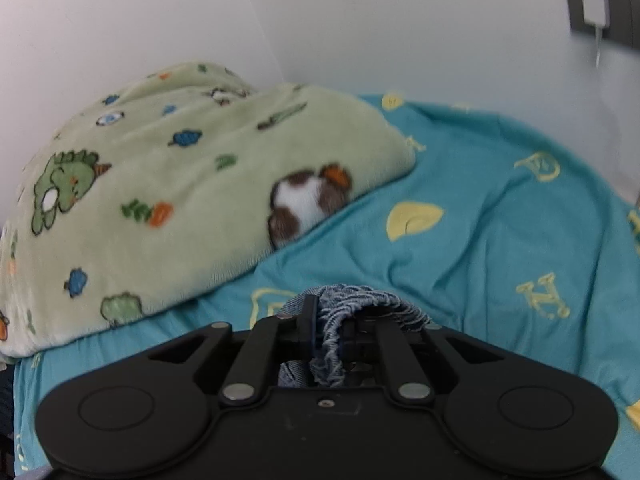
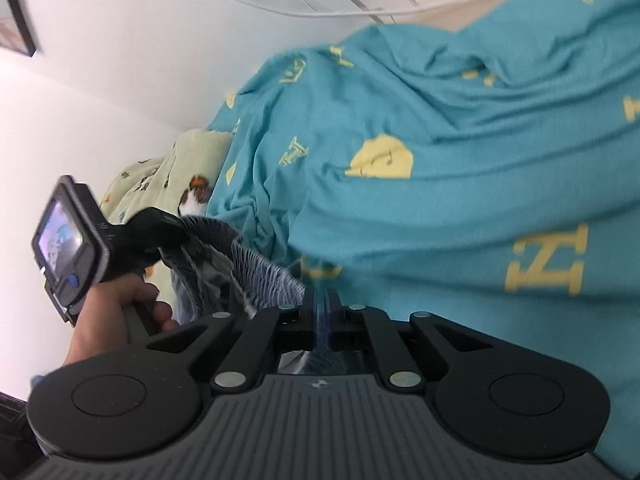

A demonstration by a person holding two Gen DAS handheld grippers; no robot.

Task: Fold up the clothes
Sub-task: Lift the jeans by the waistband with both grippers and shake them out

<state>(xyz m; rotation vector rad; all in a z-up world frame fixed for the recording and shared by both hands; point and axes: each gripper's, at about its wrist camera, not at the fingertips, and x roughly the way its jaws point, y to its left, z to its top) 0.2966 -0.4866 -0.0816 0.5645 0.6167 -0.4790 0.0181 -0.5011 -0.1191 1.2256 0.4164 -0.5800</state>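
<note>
A blue denim garment with a gathered elastic waistband (image 1: 360, 300) is pinched in my left gripper (image 1: 326, 320), which is shut on the waistband above the bed. In the right wrist view my right gripper (image 2: 320, 304) is shut on another part of the same denim waistband (image 2: 256, 268). The band stretches between the two grippers. The left gripper (image 2: 160, 228), held by a hand, shows at the left of the right wrist view. The rest of the garment hangs below, mostly hidden.
A turquoise bedsheet with yellow letters (image 1: 480, 200) covers the bed (image 2: 440, 200). A folded pale green cartoon blanket (image 1: 160, 200) lies at the left against the white wall. White cables (image 2: 320, 4) run along the wall. A grey wall socket (image 1: 600, 4) is at top right.
</note>
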